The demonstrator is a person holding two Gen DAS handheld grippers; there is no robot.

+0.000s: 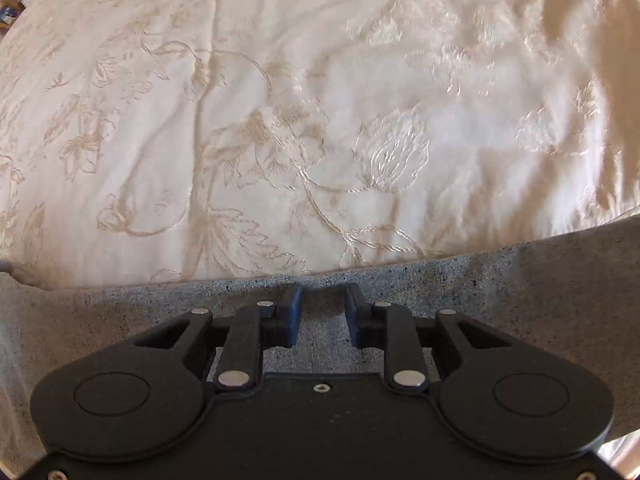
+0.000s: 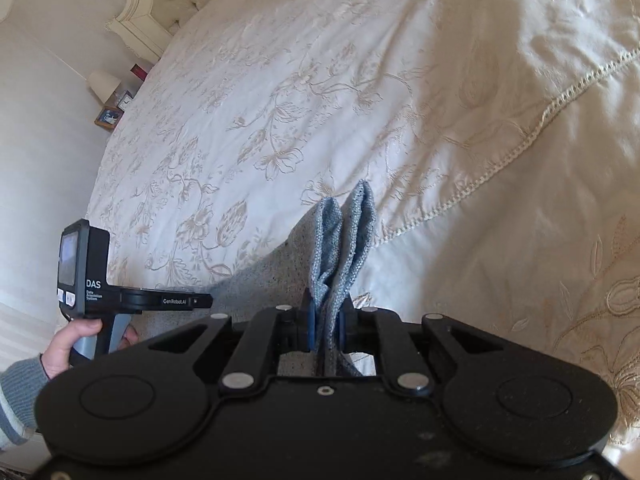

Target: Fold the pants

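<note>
The pants lie on the bedspread. Right gripper is clamped on a doubled edge of them; left gripper hovers partly open over the cloth, holding nothing. Step in hand — securing corners. Next, the left must close on the fabric.

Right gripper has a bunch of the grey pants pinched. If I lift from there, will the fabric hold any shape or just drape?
Probably drape. The grey pants look like soft knit: the bunch above the right gripper folds into two limp flaps. The rest lies flat on the bedspread, following its surface, so it should trail and hang. The satin-looking cover may let it slide easily.
</note>
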